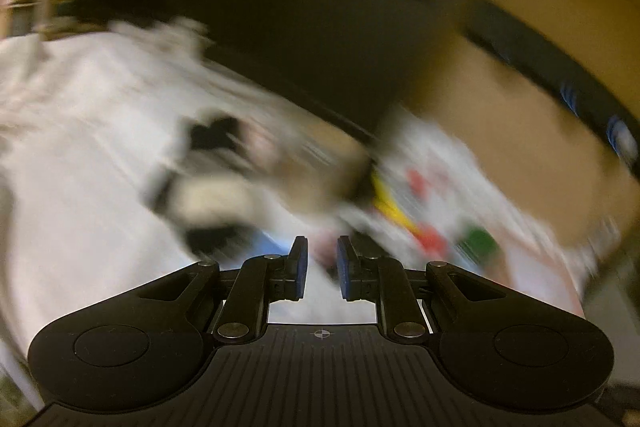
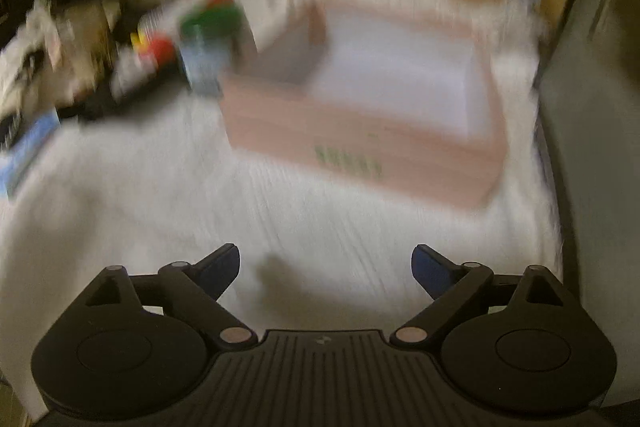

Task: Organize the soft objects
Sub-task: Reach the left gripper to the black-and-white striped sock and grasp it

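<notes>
A: Nearest the lens, the left gripper (image 1: 322, 269) is showing its blue pads (image 1: 301, 267) standing narrow, a slim gap between them and nothing sitting in it. Are you seeing the same?

B: Yes. And the right gripper (image 2: 325, 269) is spreading its fingers (image 2: 218, 273) wide, holding nothing, over a white blanket (image 2: 160, 211).

A: Both pictures are smearing badly. What is lying ahead of the right one?

B: A pink box (image 2: 360, 147) is sitting on the blanket at about twelve to one o'clock, its top open and its inside looking pale. At ten o'clock a heap of soft things (image 2: 160, 39) is lying beside the box's left end: white, black, red, green and yellow patches. I cannot tell the single pieces apart.

A: From the left gripper, a black-and-white soft toy (image 1: 212, 179) is resting on the blanket at eleven o'clock, just beyond the pads and not touching them. At one o'clock a white cloth with red, yellow and green marks (image 1: 424, 203) is lying near it.

B: Anything blue?

A: A light blue piece (image 1: 266, 245) is peeking out at eleven o'clock, just beside the left pad. In the right view a blue thing is lying at nine o'clock, at the edge; whether it is the same piece, I cannot tell.
</notes>
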{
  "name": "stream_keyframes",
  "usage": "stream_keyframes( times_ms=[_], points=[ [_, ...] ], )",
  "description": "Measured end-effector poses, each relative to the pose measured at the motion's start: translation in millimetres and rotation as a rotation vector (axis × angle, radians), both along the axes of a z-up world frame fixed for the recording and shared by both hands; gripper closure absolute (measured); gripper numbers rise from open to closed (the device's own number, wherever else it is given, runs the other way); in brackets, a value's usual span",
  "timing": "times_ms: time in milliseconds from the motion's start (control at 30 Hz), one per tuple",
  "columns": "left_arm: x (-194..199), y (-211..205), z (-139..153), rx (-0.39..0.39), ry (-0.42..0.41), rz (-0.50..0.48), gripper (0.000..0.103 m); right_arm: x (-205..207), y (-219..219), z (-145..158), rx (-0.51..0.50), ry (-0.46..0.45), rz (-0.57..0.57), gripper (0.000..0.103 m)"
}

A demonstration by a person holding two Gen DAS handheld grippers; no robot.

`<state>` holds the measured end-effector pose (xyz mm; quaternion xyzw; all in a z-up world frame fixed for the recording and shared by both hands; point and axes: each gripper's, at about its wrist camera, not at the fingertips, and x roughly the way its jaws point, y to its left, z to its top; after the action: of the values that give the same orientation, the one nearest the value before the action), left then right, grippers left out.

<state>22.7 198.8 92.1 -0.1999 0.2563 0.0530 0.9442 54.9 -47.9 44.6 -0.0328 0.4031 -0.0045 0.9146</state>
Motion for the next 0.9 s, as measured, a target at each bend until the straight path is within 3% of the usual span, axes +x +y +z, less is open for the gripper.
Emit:
stream_keyframes(
  times_ms=[133, 200, 267, 333, 467, 533, 667, 733, 800, 833, 867, 900],
  points=[
    [21, 110, 13, -0.053, -0.011, 0.136, 0.086, 0, 57, 28, 0.016, -0.120, 0.041, 0.009],
    [43, 165, 9, -0.128, 0.014, 0.113, 0.085, -1, 86, 33, 0.068, -0.123, 0.064, 0.009],
    [69, 209, -4, -0.282, 0.078, 0.027, 0.085, -5, 111, 34, 0.099, -0.120, 0.109, 0.009],
    [84, 234, -12, -0.371, 0.084, -0.007, 0.085, -15, 138, 31, 0.063, -0.125, 0.145, 0.009],
    [105, 224, -11, -0.321, 0.057, -0.054, 0.085, -21, 173, 25, -0.033, -0.115, 0.181, 0.009],
    [110, 203, -9, -0.255, 0.030, -0.047, 0.085, -17, 183, 24, -0.063, -0.113, 0.194, 0.009],
    [101, 147, -2, 0.065, -0.014, -0.039, 0.084, -2, 188, 24, -0.087, -0.126, 0.180, 0.009],
    [106, 113, -9, 0.219, -0.023, -0.115, 0.079, 6, 189, 23, -0.072, -0.123, 0.156, 0.009],
    [110, 77, -23, 0.465, -0.009, -0.179, 0.079, 8, 189, 22, -0.060, -0.116, 0.161, 0.009],
    [112, 67, -30, 0.548, 0.008, -0.191, 0.079, 7, 188, 23, -0.063, -0.120, 0.174, 0.009],
    [112, 64, -37, 0.608, 0.034, -0.189, 0.079, 6, 188, 23, -0.072, -0.129, 0.185, 0.009],
    [111, 67, -39, 0.619, 0.047, -0.173, 0.079, 5, 186, 23, -0.082, -0.140, 0.189, 0.009]
  ],
)
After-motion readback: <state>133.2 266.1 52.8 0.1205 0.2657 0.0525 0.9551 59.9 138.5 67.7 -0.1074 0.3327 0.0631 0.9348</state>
